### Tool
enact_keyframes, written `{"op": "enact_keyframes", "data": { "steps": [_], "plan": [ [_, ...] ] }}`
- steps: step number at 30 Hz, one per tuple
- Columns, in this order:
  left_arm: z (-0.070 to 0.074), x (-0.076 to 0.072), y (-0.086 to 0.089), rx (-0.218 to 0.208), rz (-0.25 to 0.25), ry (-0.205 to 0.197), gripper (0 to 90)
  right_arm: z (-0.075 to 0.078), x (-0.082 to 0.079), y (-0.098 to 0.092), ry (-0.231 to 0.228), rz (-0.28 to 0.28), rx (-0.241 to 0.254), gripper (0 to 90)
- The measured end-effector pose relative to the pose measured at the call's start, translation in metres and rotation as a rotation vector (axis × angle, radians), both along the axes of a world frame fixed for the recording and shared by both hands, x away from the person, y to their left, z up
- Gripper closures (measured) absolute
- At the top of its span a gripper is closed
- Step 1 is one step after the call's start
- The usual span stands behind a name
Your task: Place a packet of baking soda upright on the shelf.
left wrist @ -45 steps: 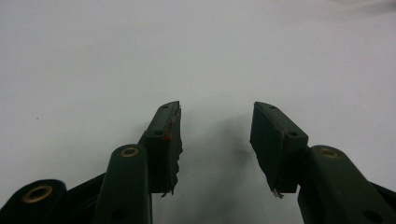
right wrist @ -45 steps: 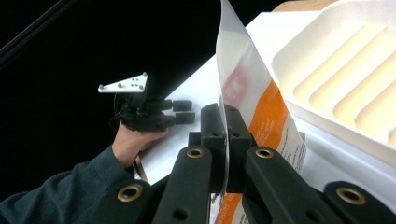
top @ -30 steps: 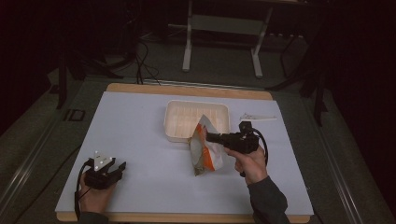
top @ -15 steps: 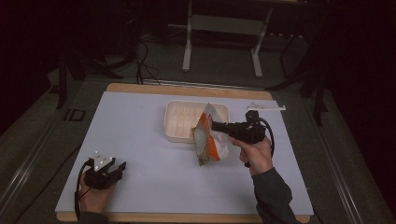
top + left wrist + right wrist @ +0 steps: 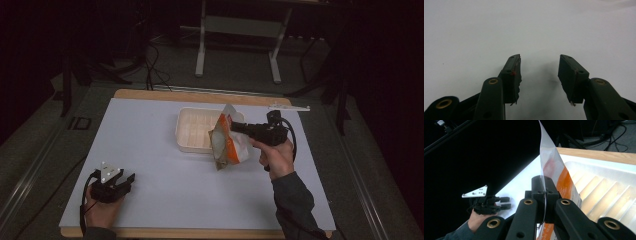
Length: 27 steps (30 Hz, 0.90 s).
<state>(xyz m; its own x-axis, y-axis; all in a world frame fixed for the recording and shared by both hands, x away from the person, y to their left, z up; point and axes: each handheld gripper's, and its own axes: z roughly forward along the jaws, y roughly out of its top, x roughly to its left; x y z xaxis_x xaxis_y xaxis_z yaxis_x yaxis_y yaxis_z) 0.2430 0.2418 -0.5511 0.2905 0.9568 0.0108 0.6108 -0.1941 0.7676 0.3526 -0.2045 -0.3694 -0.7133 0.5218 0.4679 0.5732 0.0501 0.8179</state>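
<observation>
Orange-and-white pouch [image 5: 229, 142] pinched in right gripper [image 5: 235, 126] jaws beside ribbed tray [image 5: 192, 131], left gripper [image 5: 539, 75] jaws apart

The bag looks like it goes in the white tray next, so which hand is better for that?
Probably the right. The right gripper is already shut on the bag, holding it at the tray. The left gripper rests open on the table's near left corner, far from both.

Grippers: two, a left gripper [image 5: 126, 179] and a right gripper [image 5: 233, 126]
Bags: one orange-and-white bag [image 5: 229, 145], in the right gripper's jaws
Trays: one white tray [image 5: 192, 131], beside that bag
</observation>
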Motion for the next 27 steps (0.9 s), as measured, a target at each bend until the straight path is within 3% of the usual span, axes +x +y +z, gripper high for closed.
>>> {"op": "enact_keyframes", "data": {
  "steps": [27],
  "plan": [
    [0.0, 0.0, 0.0, -0.001, -0.002, 0.0, 52.5, 0.006, 0.033, -0.006, -0.012, -0.124, -0.01, 90.0]
  ]
}}
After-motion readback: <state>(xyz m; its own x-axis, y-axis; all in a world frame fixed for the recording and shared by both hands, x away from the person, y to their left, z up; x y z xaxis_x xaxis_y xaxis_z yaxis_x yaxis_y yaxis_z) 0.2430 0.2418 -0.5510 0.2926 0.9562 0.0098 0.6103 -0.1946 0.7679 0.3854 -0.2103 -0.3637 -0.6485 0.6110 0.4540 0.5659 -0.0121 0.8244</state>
